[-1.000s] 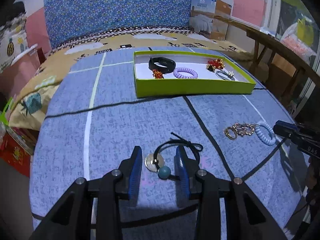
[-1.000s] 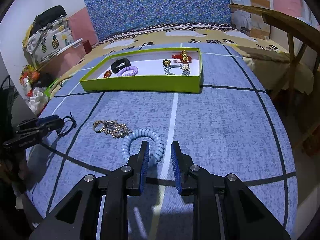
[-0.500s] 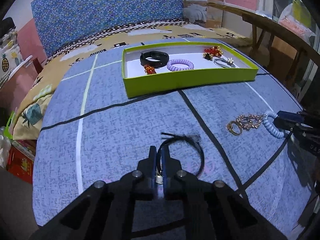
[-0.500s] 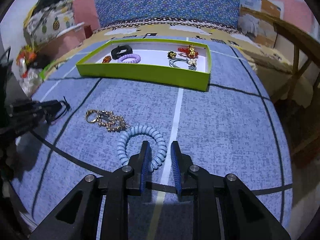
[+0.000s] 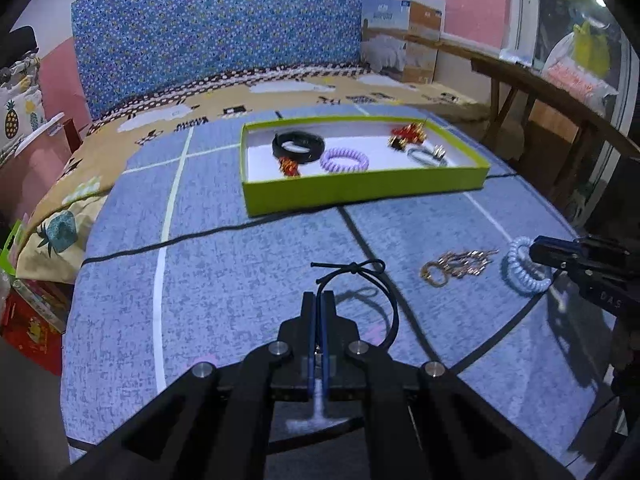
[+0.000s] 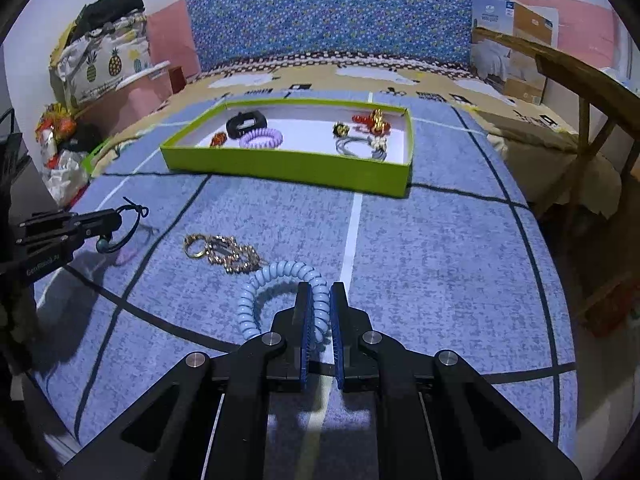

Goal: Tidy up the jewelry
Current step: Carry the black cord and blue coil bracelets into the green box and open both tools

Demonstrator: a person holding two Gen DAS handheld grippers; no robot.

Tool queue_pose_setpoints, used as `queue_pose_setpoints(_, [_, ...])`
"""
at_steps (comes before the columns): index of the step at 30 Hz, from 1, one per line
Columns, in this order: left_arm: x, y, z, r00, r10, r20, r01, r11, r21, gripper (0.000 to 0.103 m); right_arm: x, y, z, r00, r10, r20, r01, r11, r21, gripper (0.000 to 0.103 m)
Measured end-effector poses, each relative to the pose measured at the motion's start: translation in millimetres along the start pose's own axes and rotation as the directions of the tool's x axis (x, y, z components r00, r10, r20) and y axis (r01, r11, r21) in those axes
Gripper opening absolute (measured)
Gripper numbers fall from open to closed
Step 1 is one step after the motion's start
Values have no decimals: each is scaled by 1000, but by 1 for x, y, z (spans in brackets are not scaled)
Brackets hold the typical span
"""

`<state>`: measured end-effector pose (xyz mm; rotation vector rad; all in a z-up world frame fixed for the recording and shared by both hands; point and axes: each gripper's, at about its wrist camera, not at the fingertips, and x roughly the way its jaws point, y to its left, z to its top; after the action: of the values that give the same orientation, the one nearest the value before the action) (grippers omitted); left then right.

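My left gripper [image 5: 319, 296] is closing its last bit, pads pressed on a black cord bracelet [image 5: 372, 280]. The cord's loop sticks out past the fingertips, and its shadow falls on the cloth. From the right wrist view, the left gripper [image 6: 116, 216] has the bracelet's blue bead [image 6: 102, 244] hanging under it. My right gripper [image 6: 319, 290] is closing tight on a light blue spiral hair tie [image 6: 276, 274]; the coil is squeezed between the pads. A gold chain [image 6: 224, 252] lies loose between the two grippers. The green tray [image 6: 280, 168] stands farther back.
The tray [image 5: 360, 190] holds a black band [image 5: 298, 146], a purple spiral tie [image 5: 344, 160], red ornaments [image 5: 406, 136] and a grey hair tie [image 5: 426, 156]. A wooden chair [image 6: 580, 92] stands right of the blue-clothed table [image 6: 440, 260]. A bed and bags lie behind and left.
My left gripper went from wide open around the bead bracelet to shut on its cord. My right gripper's jaws narrowed onto the blue spiral tie. The chain and tray stayed put.
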<state>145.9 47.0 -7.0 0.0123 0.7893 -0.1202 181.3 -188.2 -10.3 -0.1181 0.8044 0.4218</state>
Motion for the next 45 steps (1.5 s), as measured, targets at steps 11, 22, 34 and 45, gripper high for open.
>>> queue_pose_setpoints(11, [-14, 4, 10, 996, -41, 74, 45, 998, -54, 2, -13, -7, 14, 998, 20, 63, -24, 998, 54, 9])
queue_pose_setpoints(22, [-8, 12, 30, 995, -46, 84, 54, 995, -88, 2, -7, -10, 32, 996, 34, 81, -40, 997, 68, 9])
queue_pose_setpoints(34, [12, 15, 62, 994, -32, 101, 40, 996, -79, 2, 10, -15, 69, 994, 34, 105, -41, 997, 65, 9])
queue_pose_setpoints(45, [39, 16, 96, 995, -20, 97, 24, 999, -46, 2, 37, -27, 105, 994, 29, 104, -37, 997, 73, 9])
